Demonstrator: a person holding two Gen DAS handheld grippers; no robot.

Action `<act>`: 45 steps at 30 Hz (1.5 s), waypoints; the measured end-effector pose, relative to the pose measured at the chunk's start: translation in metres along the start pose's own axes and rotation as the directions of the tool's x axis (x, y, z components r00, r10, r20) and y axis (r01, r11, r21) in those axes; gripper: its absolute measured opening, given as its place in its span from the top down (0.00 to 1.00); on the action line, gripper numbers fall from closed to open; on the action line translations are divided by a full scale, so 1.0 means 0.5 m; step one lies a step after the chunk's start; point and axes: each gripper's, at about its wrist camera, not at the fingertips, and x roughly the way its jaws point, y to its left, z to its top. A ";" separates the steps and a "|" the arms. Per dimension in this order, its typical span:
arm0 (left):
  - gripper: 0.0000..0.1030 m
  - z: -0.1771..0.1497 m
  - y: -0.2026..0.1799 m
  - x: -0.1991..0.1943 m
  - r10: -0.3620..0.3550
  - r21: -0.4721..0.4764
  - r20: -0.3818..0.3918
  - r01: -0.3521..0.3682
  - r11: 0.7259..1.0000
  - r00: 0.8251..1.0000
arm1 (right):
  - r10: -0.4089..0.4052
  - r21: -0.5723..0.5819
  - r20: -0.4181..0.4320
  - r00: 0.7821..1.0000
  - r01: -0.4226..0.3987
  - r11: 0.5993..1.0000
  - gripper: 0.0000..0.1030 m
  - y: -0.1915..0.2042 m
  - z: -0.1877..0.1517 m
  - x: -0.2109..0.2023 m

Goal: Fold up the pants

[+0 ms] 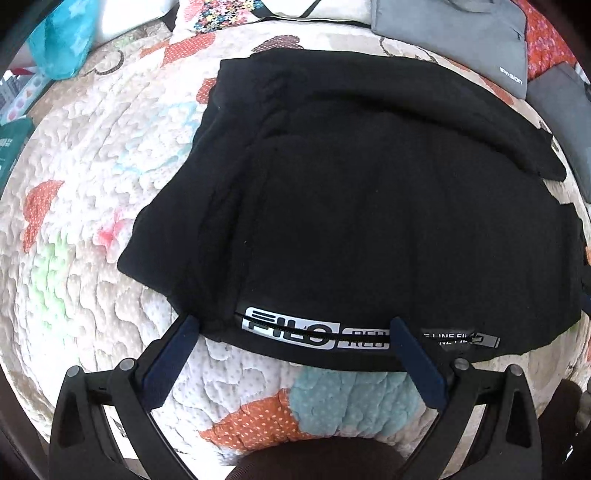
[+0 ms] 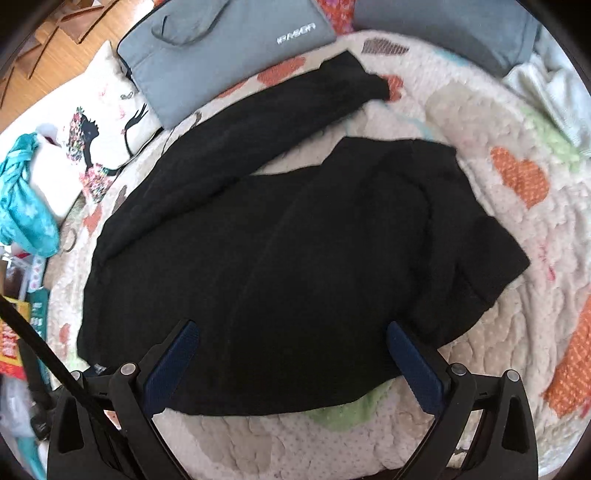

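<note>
Black pants (image 1: 362, 206) lie folded over on a quilted bedspread, with a white printed logo strip (image 1: 295, 328) along the near edge. My left gripper (image 1: 293, 325) is open, its blue fingertips at that near edge on either side of the logo. In the right wrist view the same black pants (image 2: 288, 251) spread out with one leg (image 2: 295, 107) reaching toward the far side. My right gripper (image 2: 291, 332) is open too, both fingers over the near part of the cloth. Nothing is clamped in either one.
The quilted bedspread (image 1: 92, 229) has orange, teal and green patches. A grey laptop bag (image 2: 229, 48) and a second grey bag (image 2: 454, 29) lie at the far side. A printed pillow (image 2: 96, 133) and teal cloth (image 2: 26, 199) sit left, with books (image 2: 22, 332) off the bed's edge.
</note>
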 end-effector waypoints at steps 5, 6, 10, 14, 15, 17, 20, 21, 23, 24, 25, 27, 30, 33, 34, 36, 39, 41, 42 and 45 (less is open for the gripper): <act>0.13 -0.027 0.021 -0.057 -0.118 -0.076 0.003 0.118 0.990 0.993 | 0.107 0.055 0.055 0.993 -0.110 0.992 0.19 -0.059 0.017 -0.089; 0.13 -0.035 0.025 -0.081 -0.131 -0.077 0.033 0.133 0.988 0.991 | 0.108 0.070 0.090 0.990 -0.115 0.991 0.19 -0.078 0.018 -0.113; 0.13 -0.062 0.034 -0.153 -0.156 -0.061 0.138 0.166 0.984 0.978 | 0.040 0.141 0.125 0.991 -0.057 0.988 0.35 -0.164 0.024 -0.169; 0.13 -0.074 0.035 -0.189 -0.186 -0.048 0.166 0.196 0.979 0.968 | -0.003 0.145 0.086 0.996 -0.009 0.989 0.42 -0.192 0.029 -0.142; 0.13 -0.076 0.034 -0.196 -0.185 -0.044 0.171 0.196 0.980 0.968 | -0.012 0.137 0.074 0.997 0.002 0.991 0.42 -0.190 0.034 -0.124; 0.13 -0.081 0.036 -0.211 -0.178 -0.037 0.184 0.188 0.981 0.967 | -0.023 0.129 0.055 0.998 0.016 0.991 0.43 -0.183 0.050 -0.091; 0.13 -0.087 0.035 -0.235 -0.154 -0.044 0.194 0.165 0.985 0.969 | -0.077 0.092 0.067 0.995 0.071 0.993 0.66 -0.167 0.064 -0.072; 0.13 -0.083 0.041 -0.238 -0.147 -0.049 0.198 0.160 0.986 0.969 | -0.044 0.100 0.057 0.997 0.039 0.994 0.89 -0.169 0.067 -0.074; 0.13 -0.075 0.057 -0.244 -0.133 -0.063 0.210 0.149 0.987 0.969 | -0.035 0.105 0.086 0.996 0.026 0.994 0.89 -0.170 0.068 -0.101; 0.13 -0.068 0.063 -0.242 -0.125 -0.070 0.213 0.143 0.987 0.969 | -0.058 0.097 0.105 0.993 0.048 0.994 0.89 -0.172 0.063 -0.120; 0.13 -0.061 0.074 -0.244 -0.116 -0.080 0.218 0.136 0.987 0.969 | -0.067 0.103 0.113 0.991 0.056 0.993 0.89 -0.176 0.058 -0.133; 0.13 -0.048 0.084 -0.238 -0.098 -0.093 0.221 0.121 0.988 0.970 | -0.075 0.142 0.112 0.991 0.058 0.988 0.91 -0.200 0.044 -0.155; 0.13 -0.031 0.110 -0.231 -0.083 -0.115 0.218 0.110 0.987 0.972 | -0.219 0.168 0.082 0.972 0.203 0.965 0.88 -0.232 0.030 -0.164; 0.13 -0.010 0.135 -0.227 -0.094 -0.126 0.217 0.123 0.984 0.972 | -0.190 0.205 0.095 0.977 0.167 0.964 0.88 -0.255 0.022 -0.199; 0.13 0.004 0.143 -0.223 -0.102 -0.124 0.213 0.131 0.984 0.972 | -0.193 0.188 0.114 0.975 0.169 0.967 0.88 -0.249 0.025 -0.210; 0.13 0.036 0.153 -0.216 -0.119 -0.116 0.212 0.146 0.982 0.970 | -0.170 0.135 0.190 0.967 0.146 0.980 0.84 -0.213 0.046 -0.244; 0.13 0.097 0.160 -0.196 -0.129 -0.102 0.208 0.153 0.983 0.970 | -0.083 0.029 0.307 0.948 0.077 0.997 0.31 -0.149 0.090 -0.264; 0.13 0.145 0.160 -0.176 -0.142 -0.096 0.203 0.165 0.982 0.969 | -0.049 -0.045 0.274 0.961 0.064 0.997 0.22 -0.108 0.136 -0.236; 0.13 0.175 0.160 -0.163 -0.152 -0.087 0.201 0.172 0.981 0.968 | -0.053 -0.071 0.254 0.966 0.073 0.995 0.23 -0.094 0.152 -0.223; 0.13 0.257 0.152 -0.125 -0.166 -0.045 0.190 0.177 0.983 0.968 | -0.080 -0.195 0.196 0.977 0.119 0.974 0.28 -0.040 0.225 -0.162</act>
